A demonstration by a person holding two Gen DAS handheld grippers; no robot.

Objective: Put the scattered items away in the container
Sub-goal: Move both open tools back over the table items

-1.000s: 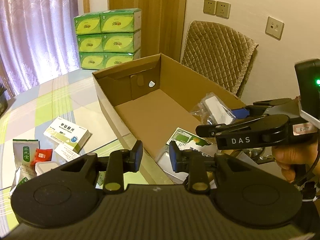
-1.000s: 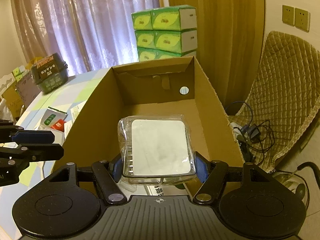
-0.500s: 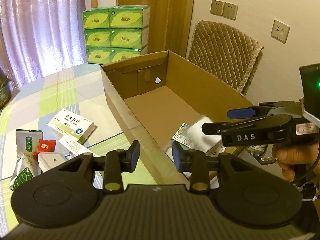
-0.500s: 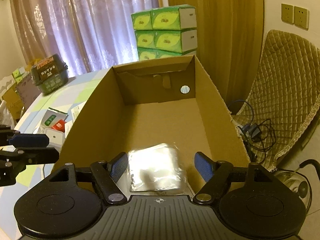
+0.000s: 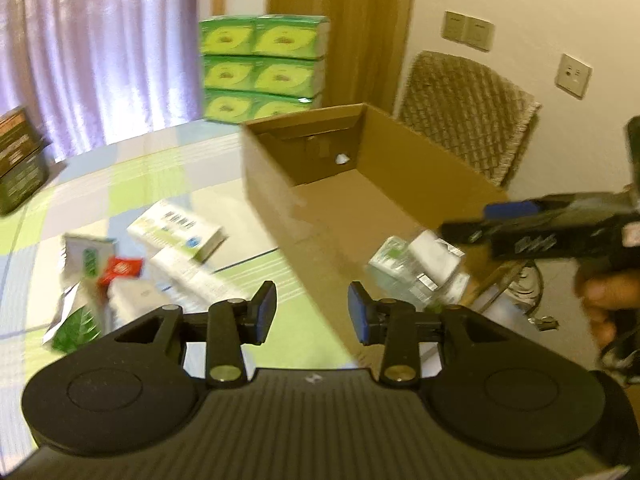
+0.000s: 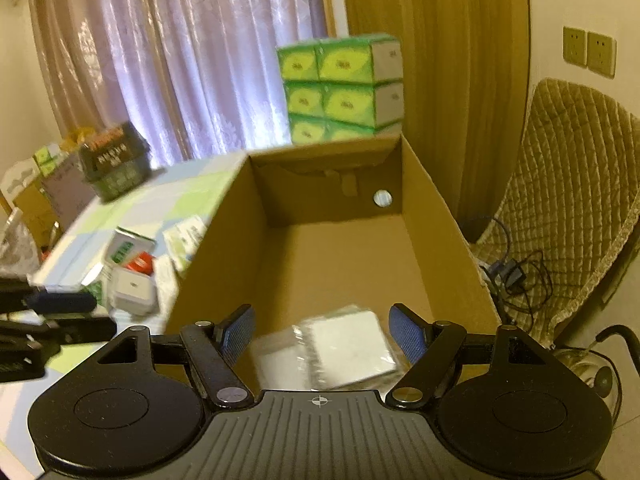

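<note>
The open cardboard box (image 5: 424, 164) (image 6: 436, 216) stands on the table. Inside, at its near end, lies a white item in clear plastic wrap (image 6: 344, 344) (image 5: 434, 256) beside other packets (image 5: 390, 260). My right gripper (image 6: 318, 334) hovers open above that wrapped item, holding nothing; it shows from the side in the left wrist view (image 5: 512, 220). My left gripper (image 5: 312, 312) is open and empty over the box's left wall. Left of the box lie a white medicine box (image 5: 176, 230), a red packet (image 5: 122, 270), a white case (image 6: 132, 288) and a green leaf packet (image 5: 76, 328).
Stacked green tissue boxes (image 5: 260, 68) stand behind the cardboard box. A dark basket (image 6: 114, 160) sits at the table's far left. A quilted chair (image 6: 568, 208) with cables (image 6: 512, 272) stands right of the box. A person's hand (image 5: 608, 296) holds the right gripper.
The right gripper opened and let the wrapped white item fall into the box, where it now lies. The left gripper has swung left and back, bringing the scattered table items more into view.
</note>
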